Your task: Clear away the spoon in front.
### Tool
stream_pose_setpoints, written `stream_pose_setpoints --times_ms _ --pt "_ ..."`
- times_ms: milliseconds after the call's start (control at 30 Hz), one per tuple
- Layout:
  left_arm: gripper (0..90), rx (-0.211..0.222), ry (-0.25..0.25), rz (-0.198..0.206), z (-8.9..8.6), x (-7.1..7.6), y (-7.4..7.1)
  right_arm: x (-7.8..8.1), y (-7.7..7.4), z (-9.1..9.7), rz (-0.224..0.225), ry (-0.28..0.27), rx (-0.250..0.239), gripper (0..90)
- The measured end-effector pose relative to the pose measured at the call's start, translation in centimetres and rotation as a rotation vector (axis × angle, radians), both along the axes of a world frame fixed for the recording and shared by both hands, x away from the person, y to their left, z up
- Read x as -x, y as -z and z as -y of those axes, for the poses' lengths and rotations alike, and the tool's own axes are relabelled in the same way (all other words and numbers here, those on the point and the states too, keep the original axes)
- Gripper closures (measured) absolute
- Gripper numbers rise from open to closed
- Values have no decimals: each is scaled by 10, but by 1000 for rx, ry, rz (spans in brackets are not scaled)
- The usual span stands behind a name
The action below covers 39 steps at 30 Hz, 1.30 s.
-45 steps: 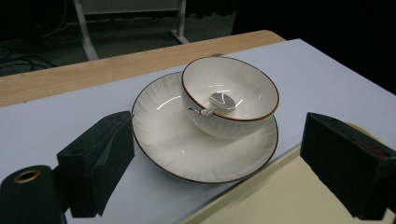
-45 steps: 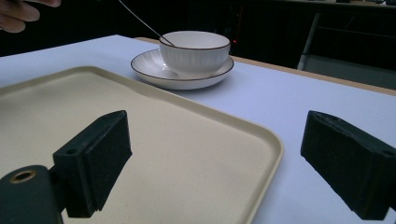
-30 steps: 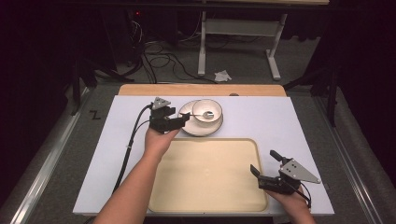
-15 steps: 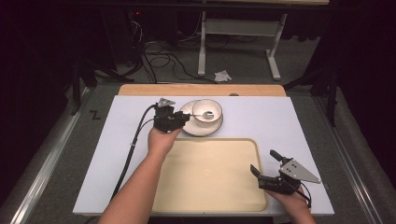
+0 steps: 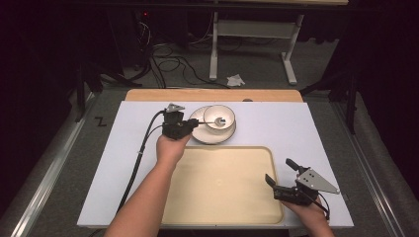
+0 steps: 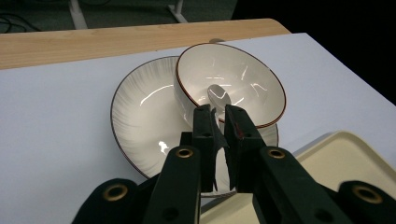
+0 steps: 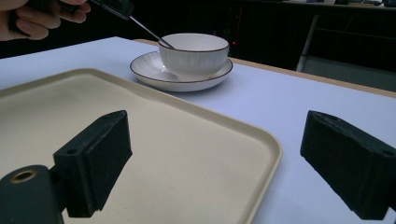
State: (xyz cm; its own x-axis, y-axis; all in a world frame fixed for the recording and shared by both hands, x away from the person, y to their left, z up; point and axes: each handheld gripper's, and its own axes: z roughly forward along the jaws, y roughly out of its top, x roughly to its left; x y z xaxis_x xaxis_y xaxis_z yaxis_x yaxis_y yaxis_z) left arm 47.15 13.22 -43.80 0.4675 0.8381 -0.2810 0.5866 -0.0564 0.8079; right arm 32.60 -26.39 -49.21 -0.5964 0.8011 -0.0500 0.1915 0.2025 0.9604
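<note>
Left claw [image 5: 193, 123] nearer the tray [image 5: 257, 153]

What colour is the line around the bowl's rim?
A thin dark reddish-brown line on the white bowl, clearest in the left gripper view.

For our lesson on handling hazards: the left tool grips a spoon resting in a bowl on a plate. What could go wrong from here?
1. The bowl sits off-centre on the plate, towards one side; levering the spoon against its rim might tip or slide it.
2. The left tool pinches only the spoon's thin handle, so the spoon may twist or slip when lifted.
3. The tray rim lies close to the plate; a nudged plate could knock it.
</note>
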Motion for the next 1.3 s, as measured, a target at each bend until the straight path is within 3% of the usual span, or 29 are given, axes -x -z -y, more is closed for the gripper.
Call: stream_pose_setpoints --times_ms 133,267,467,1033,1300 --pt "895 -9 6 14 1 1 -1 0 0 0 1 -1 3 93" --pt "897 -47 14 42 4 4 -1 0 0 0 1 -1 1 93" --pt "898 -50 11 56 5 6 -2 0 0 0 1 -2 2 93" --pt "898 -3 21 167 -5 32 -32 0 0 0 0 0 -1 93" --pt "898 41 46 211 -19 58 -40 1 0 0 4 0 2 93"
